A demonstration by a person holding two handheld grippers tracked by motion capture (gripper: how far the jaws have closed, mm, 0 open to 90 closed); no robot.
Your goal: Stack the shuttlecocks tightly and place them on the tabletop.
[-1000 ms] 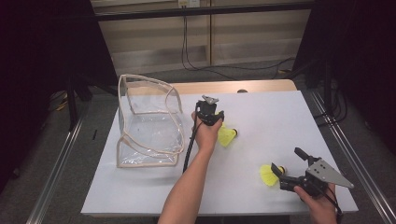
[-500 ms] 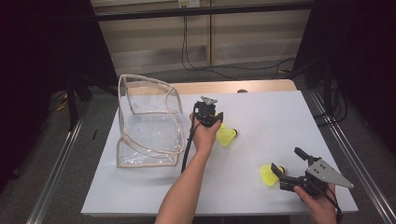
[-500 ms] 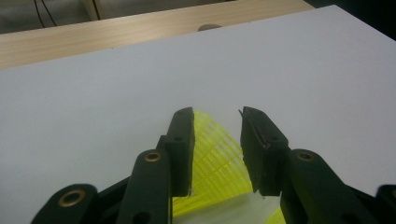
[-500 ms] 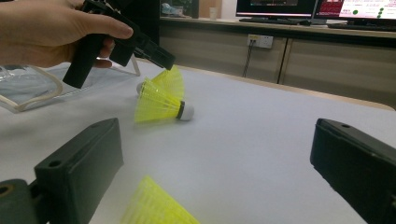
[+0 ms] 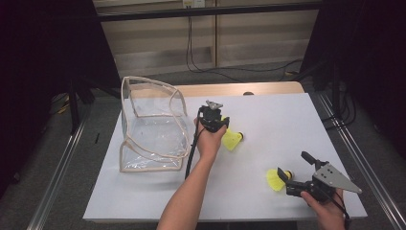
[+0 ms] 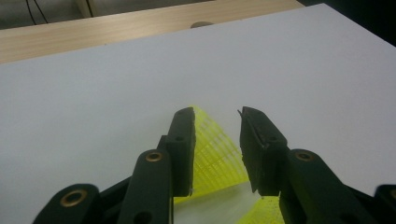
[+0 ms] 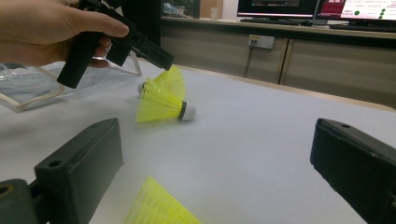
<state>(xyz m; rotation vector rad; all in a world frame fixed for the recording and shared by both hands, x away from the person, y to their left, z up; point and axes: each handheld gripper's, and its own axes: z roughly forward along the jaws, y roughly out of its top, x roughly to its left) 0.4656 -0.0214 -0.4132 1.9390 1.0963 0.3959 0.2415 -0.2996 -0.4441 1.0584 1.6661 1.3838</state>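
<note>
Two yellow shuttlecocks lie mid-table; the nearer one points its white cork right, and a second lies just behind it. My left gripper hovers over them, open, with a yellow mesh skirt showing between and below its jaws. Whether the jaws touch the skirt I cannot tell. A third shuttlecock lies at the front right. My right gripper stands wide open just behind that shuttlecock, holding nothing.
A clear plastic case with beige trim stands open at the left of the white tabletop. A wooden strip runs along the far edge. A black cable trails from the left gripper.
The left gripper has sunk very slightly over the middle shuttlecocks. The right gripper and all shuttlecocks stay where they were.
</note>
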